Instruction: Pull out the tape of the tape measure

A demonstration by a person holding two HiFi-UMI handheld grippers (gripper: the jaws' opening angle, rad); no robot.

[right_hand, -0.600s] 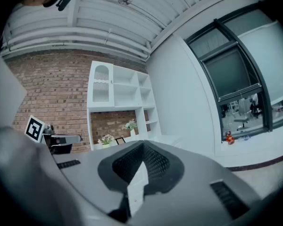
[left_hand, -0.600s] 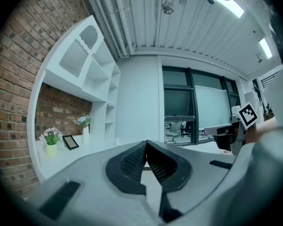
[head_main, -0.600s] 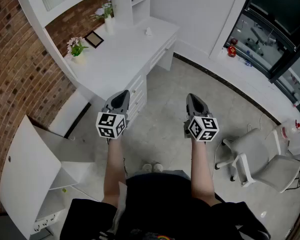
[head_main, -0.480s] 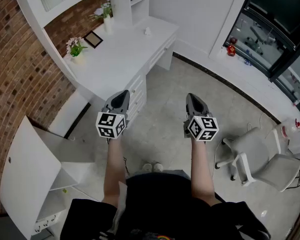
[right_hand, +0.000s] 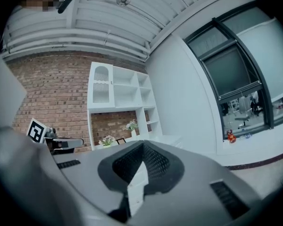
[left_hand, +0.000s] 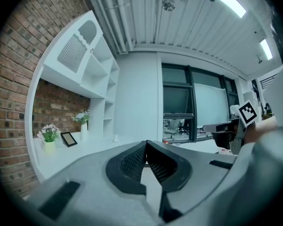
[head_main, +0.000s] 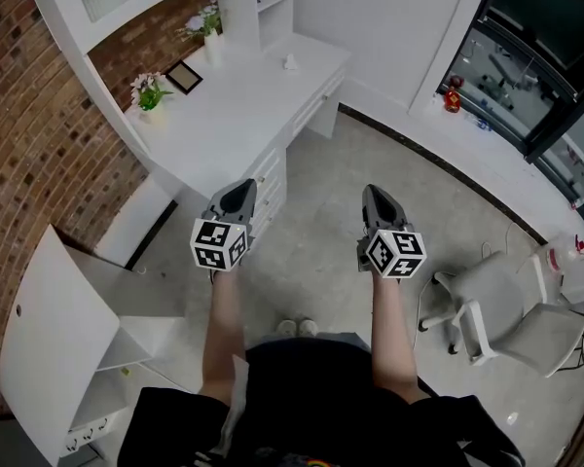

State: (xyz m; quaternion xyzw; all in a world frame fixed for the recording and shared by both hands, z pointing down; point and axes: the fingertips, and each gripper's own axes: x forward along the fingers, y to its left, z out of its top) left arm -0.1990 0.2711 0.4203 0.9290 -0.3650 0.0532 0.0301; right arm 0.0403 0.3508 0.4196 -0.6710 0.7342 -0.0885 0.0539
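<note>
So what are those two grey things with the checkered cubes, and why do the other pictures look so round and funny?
They are pinching tools called grippers. A person holds one in each hand: the left gripper and the right gripper. The checkered cubes are part of them. The big picture comes from a camera on the person's head, looking steeply down. The two round ones come from little cameras riding on each gripper, looking along its jaws. Both pairs of jaws are closed, with nothing between them. On the white desk stand flowers, a picture frame and a vase. A white chair is at the right. I see no tape measure anywhere.
</note>
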